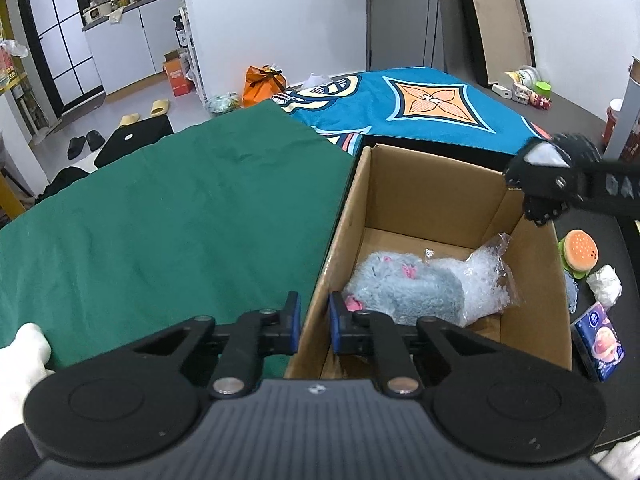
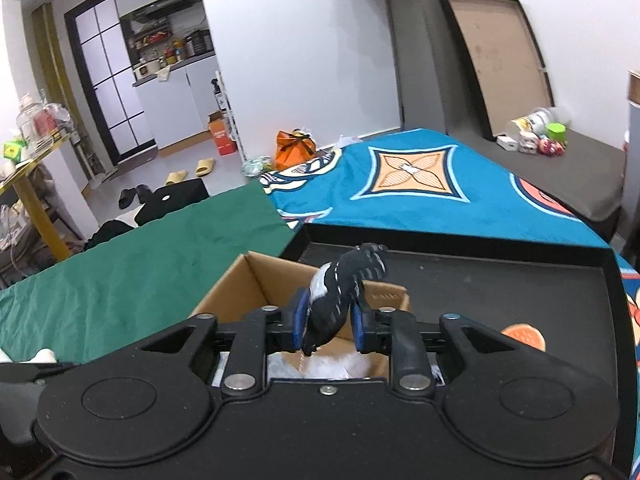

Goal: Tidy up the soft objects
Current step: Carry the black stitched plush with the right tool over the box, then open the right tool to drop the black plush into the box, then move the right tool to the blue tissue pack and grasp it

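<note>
The right claw (image 2: 328, 328) is clenched on a black glove (image 2: 344, 292) with little white dots. The glove sticks up between the blue pads (image 2: 301, 322) and curls over at the top. It hangs right above the open cardboard box (image 2: 256, 280). In the left camera, the right claw (image 1: 540, 184) with the glove (image 1: 568, 148) shows at the far right corner of the box (image 1: 420, 184).

The left claw (image 1: 314, 320) is over the near left wall of the box. Its blue pads (image 1: 295, 316) stand a little apart with the box wall between them, but I cannot tell if they press on the wall or just hover there.

Inside the box lie a fluffy blue plush toy (image 1: 404, 284) and a crinkly clear plastic bag (image 1: 488, 276). They touch each other on the bottom.

To the right of the box, on the dark worktop (image 1: 624, 240), wait a burger toy (image 1: 578, 254), a white crumpled lump (image 1: 606, 284) and a blue tissue pack (image 1: 598, 340). A green cloth (image 1: 168, 208) lies to the left of the box.

The step looks like dropping the glove into the box. To do it well, the right claw should go lower, inside the walls, over the bare far part of the bottom. Then it should let go slowly, so the floppy glove does not catch on the rim. The left claw should keep the box from sliding.
</note>
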A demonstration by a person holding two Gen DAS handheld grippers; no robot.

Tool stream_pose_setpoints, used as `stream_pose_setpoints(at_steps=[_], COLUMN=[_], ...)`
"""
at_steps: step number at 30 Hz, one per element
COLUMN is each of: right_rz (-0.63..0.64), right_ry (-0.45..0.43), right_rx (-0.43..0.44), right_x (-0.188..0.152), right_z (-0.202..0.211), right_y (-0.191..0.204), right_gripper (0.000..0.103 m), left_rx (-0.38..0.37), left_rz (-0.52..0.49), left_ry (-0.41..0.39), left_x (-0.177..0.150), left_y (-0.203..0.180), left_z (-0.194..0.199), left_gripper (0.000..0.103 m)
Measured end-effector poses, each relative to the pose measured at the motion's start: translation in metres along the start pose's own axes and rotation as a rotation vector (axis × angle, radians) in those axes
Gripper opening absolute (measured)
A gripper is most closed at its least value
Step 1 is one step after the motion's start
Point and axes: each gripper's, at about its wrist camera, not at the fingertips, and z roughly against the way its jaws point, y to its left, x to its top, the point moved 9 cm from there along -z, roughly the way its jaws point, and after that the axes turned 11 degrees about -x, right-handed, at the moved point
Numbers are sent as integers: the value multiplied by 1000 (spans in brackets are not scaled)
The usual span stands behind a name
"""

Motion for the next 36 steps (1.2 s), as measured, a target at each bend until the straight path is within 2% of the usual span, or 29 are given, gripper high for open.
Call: stream_pose_setpoints(at_steps=[2, 19, 26, 33, 36], right_rz=[-1, -85, -122, -137, -138], right_ry=[-11, 41, 54, 50, 48], right_rx=[-6, -71, -144, -177, -188], right_x=[1, -36, -54, -68, -73], right_z=[2, 27, 36, 43, 46], right_y=[-1, -45, -73, -99, -106], right_gripper=[51, 51, 72, 71, 71], left_rx=[-6, -6, 12, 41, 46], left_rz=[5, -8, -50, -110, -126], left_ry=[-2, -28, -48, -48, -42], left_x=[0, 0, 2, 1, 0], left_y=[0, -2, -9, -16, -18], left_z=[0, 10, 14, 16, 16], left_gripper=[13, 13, 15, 17, 23])
